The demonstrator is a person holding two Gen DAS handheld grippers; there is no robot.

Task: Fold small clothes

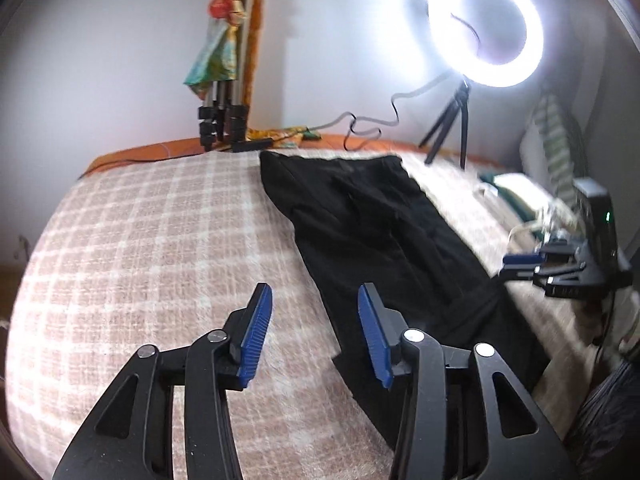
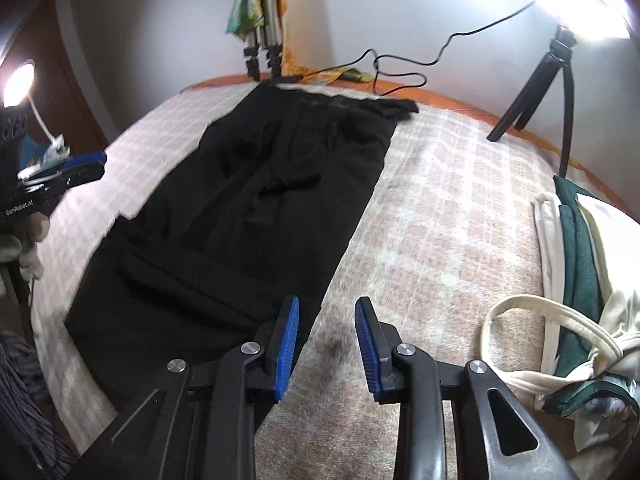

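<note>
A black garment (image 1: 384, 240) lies spread flat in a long strip on the pink checked blanket (image 1: 160, 232); it also shows in the right wrist view (image 2: 256, 208). My left gripper (image 1: 316, 300) is open and empty above the blanket, just left of the garment's near edge. My right gripper (image 2: 326, 312) is open and empty over the garment's near right corner. The right gripper (image 1: 520, 266) shows at the far right of the left wrist view, and the left gripper (image 2: 80, 164) at the far left of the right wrist view.
A lit ring light (image 1: 486, 32) on a small tripod (image 2: 556, 76) stands at the back right with its cable (image 2: 400, 64). A second tripod (image 1: 224, 120) stands by the wall. A pile of white and green clothes (image 2: 576, 280) lies at the right.
</note>
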